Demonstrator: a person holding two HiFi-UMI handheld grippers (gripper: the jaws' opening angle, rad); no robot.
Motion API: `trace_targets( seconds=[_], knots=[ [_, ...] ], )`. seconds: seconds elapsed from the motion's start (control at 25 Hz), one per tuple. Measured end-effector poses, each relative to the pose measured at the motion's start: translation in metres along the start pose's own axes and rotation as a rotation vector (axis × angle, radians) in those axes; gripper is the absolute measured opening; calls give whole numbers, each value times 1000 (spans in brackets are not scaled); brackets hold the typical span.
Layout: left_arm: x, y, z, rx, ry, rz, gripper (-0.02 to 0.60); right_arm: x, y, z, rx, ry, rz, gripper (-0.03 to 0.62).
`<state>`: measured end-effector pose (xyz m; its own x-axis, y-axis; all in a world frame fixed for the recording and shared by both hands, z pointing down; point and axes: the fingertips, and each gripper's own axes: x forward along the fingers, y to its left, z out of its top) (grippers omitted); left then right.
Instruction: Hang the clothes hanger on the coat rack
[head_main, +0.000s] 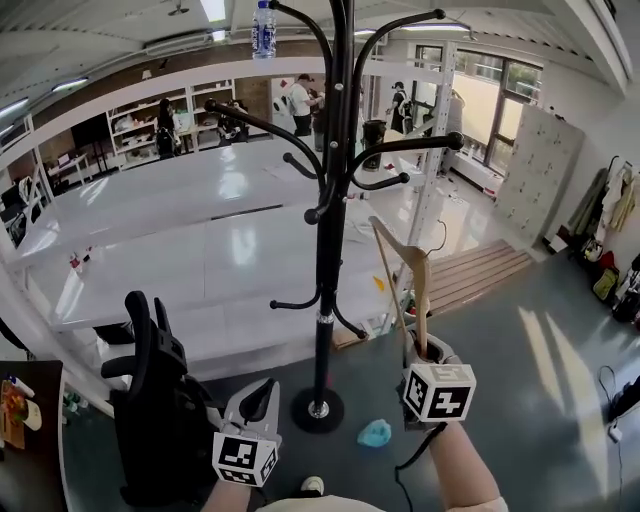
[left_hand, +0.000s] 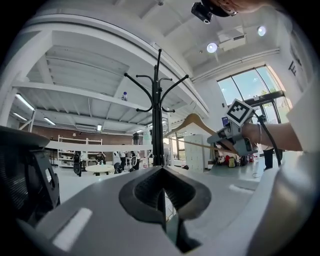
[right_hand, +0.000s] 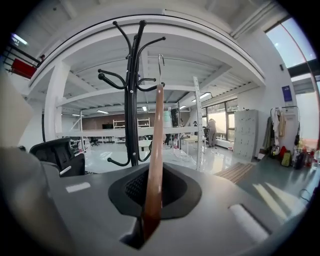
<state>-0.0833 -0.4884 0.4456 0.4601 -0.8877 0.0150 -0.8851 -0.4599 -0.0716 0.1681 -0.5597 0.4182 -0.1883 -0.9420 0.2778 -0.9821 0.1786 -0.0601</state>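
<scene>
A tall black coat rack (head_main: 330, 230) with curved hooks stands on a round base straight ahead; it also shows in the left gripper view (left_hand: 157, 125) and the right gripper view (right_hand: 131, 100). My right gripper (head_main: 425, 350) is shut on the lower end of a wooden clothes hanger (head_main: 405, 265), held upright to the right of the pole, metal hook on top. In the right gripper view the hanger (right_hand: 156, 150) rises from between the jaws, just right of the rack. My left gripper (head_main: 262, 398) is low, left of the base, shut with nothing in it.
A black office chair (head_main: 150, 410) stands close at the left. White tables (head_main: 180, 250) lie behind the rack. A water bottle (head_main: 263, 30) shows at the rack's top. A blue object (head_main: 375, 433) lies on the floor near the base. A wooden platform (head_main: 480, 275) is at the right.
</scene>
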Motion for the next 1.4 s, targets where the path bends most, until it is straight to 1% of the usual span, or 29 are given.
trace_targets(
  seconds=[0.2,0.32,0.44,0.64,0.92,1.16,1.4],
  knots=[
    [18,10,-1,7,4,-31,0,30,0,48,-45,-18,3,34],
    [27,15,-3,12,6,-43,0,47,0,64,-72,-15,3,35],
    [34,21,-5,9,10,-46,0,64,2,72,-79,1,11,35],
    [42,27,-14,2,20,-53,0,92,10,68,-74,39,38,35],
    [39,37,-24,-18,51,-38,0,117,21,58,-84,99,53,35],
    [32,37,-37,-36,67,-28,0,126,29,43,-86,134,67,35],
    [28,37,-42,-46,76,-25,0,128,32,34,-76,140,74,35]
  ],
)
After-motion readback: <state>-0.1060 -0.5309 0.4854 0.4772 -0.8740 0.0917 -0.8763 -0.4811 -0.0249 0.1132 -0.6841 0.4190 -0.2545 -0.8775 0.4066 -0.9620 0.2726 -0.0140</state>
